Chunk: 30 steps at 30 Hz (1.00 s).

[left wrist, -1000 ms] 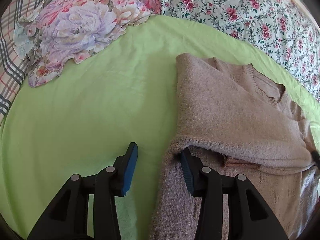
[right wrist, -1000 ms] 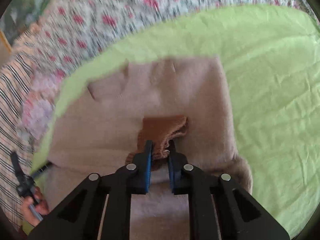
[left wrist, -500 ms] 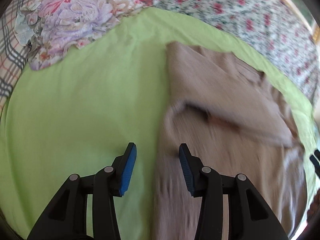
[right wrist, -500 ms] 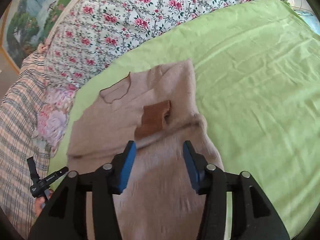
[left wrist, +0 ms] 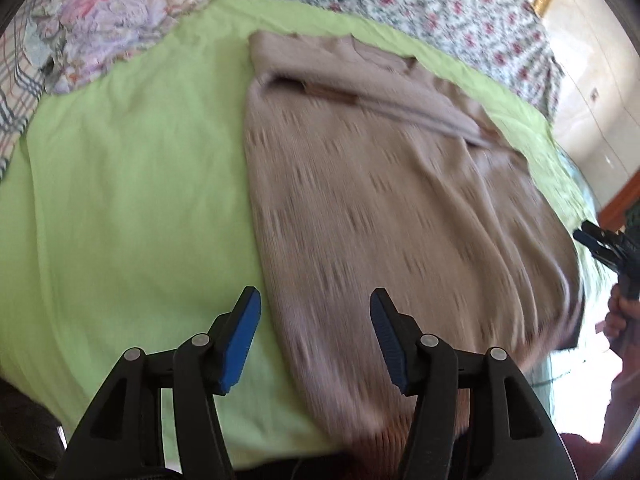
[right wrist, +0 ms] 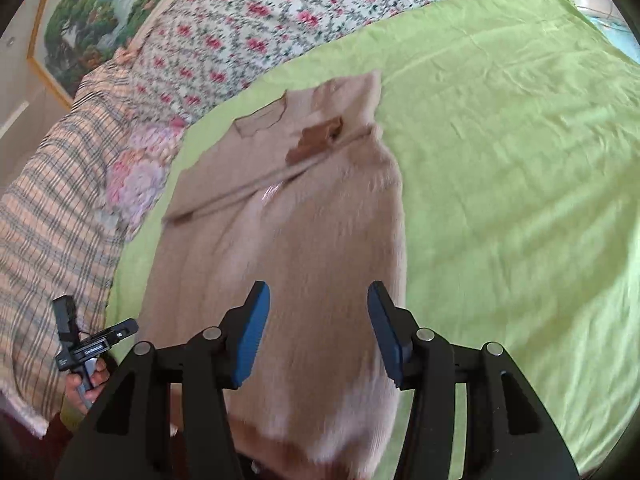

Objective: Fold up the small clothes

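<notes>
On the green sheet (right wrist: 500,168) by floral bedding (right wrist: 280,12), both tongs (left wrist: 316,336) (right wrist: 318,328) gape empty above the sweater (right wrist: 304,248).

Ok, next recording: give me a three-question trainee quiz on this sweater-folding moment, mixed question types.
1. True or false: the left hand-held gripper is clamped on the sweater.
2. Multiple choice: the sweater lies on A) a green sheet, B) a wooden table, C) a plaid blanket.
3. Fill in: the brown cuff of the folded-in sleeve lies on the sweater's chest, just below the ____.

Key:
1. False. Both it and the right hand-held gripper stand open, holding nothing.
2. A.
3. Neckline.
</notes>
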Each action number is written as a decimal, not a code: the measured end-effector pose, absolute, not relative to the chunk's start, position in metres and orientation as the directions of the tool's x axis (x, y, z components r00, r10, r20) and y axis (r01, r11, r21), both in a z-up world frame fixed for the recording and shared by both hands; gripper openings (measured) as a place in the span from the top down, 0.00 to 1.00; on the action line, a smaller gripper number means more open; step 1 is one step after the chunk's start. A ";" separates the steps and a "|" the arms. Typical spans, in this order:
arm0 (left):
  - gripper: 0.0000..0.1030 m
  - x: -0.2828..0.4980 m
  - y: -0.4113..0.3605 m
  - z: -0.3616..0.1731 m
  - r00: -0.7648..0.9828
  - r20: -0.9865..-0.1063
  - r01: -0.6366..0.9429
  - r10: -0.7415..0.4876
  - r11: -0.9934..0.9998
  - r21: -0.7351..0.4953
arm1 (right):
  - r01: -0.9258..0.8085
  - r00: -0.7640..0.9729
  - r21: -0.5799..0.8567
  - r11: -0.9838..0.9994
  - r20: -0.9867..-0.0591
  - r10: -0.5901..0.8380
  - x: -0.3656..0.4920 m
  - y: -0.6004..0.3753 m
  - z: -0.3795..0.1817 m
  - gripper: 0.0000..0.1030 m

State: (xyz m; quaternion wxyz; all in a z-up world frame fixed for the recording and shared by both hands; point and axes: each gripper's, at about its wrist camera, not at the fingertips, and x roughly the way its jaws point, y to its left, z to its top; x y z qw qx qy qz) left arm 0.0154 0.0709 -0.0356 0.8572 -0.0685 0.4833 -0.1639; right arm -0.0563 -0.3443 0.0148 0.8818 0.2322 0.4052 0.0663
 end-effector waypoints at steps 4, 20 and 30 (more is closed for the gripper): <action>0.43 -0.014 0.070 -0.048 0.439 -0.821 0.234 -0.365 0.929 -0.288 | 0.047 0.655 0.452 0.891 -0.687 0.314 -0.081 -0.344 0.013 0.49; 0.69 -0.047 0.044 -0.070 0.316 -0.745 0.426 -0.588 0.789 -0.442 | -0.102 0.479 0.546 0.832 -0.706 0.522 -0.115 -0.325 -0.030 0.49; 0.93 -0.056 0.059 -0.046 0.397 -0.687 0.458 -0.608 0.780 -0.426 | -0.158 0.570 0.585 0.796 -0.604 0.557 -0.120 -0.329 -0.007 0.91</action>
